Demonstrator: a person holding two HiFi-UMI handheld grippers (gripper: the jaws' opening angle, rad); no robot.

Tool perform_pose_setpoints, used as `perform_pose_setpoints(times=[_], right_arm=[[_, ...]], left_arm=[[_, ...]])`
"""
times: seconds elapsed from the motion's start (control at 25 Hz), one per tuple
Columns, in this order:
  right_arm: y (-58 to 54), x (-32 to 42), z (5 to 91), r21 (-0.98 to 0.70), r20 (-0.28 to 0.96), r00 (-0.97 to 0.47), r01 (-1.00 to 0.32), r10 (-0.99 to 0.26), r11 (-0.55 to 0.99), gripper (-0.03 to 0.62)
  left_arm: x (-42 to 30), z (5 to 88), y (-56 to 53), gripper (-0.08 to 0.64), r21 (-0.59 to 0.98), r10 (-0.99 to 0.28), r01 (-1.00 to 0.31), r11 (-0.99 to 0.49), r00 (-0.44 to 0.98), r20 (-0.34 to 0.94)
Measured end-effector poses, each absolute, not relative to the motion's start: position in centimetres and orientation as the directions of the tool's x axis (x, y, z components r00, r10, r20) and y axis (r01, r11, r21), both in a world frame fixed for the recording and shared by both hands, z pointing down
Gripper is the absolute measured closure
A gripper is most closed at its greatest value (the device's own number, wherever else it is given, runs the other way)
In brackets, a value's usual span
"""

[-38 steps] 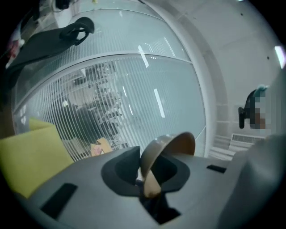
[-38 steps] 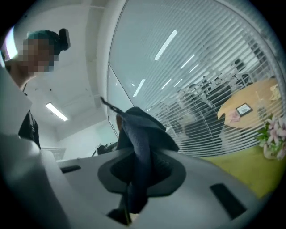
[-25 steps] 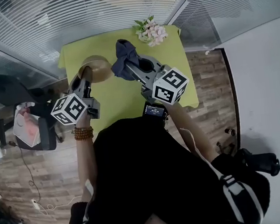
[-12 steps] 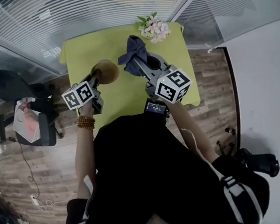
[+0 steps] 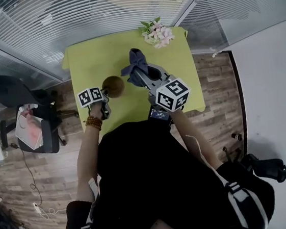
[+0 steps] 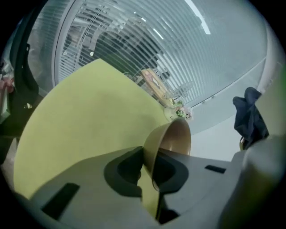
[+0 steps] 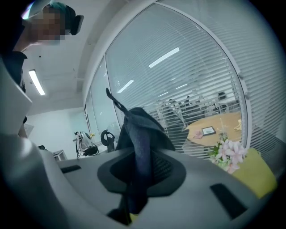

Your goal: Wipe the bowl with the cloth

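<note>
The flowers (image 5: pixel 156 33) lie at the table's (image 5: pixel 95 55) upper right corner. Below them in the frame, the bowl (image 5: pixel 113 85) sits in the left gripper's (image 5: pixel 106 92) jaws. The cloth (image 5: pixel 136 61) is just to its right, in the right gripper's (image 5: pixel 137 74) jaws.

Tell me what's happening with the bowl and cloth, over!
Left tool shut on round brown bowl's rim. Right tool shut on dark blue cloth, apart from bowl. Pink flower bunch far off, not in the way.
</note>
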State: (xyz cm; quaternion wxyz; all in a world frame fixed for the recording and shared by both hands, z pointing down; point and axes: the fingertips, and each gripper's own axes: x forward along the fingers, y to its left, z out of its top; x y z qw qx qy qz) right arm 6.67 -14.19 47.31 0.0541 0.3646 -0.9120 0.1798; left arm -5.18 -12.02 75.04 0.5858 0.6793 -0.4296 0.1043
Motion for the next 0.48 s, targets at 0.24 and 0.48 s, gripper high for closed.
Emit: perform_pose_setpoints(times=[0.24, 0.48], right_arm=[[-13.9, 6.5, 48.2, -0.304, 0.251, -0.727, -0.686, -0.639, 0.661, 0.548], [-13.9, 6.8, 49.0, -0.322, 0.266, -0.723, -0.690, -0.638, 0.648, 0.547]], left_arm=[[-5.0, 78.9, -11.1, 0.531, 0.753, -0.433, -0.612, 0.243, 0.626, 0.648], [-4.9, 80.2, -10.3, 0.529, 0.759, -0.429, -0.578, 0.299, 0.629, 0.648]])
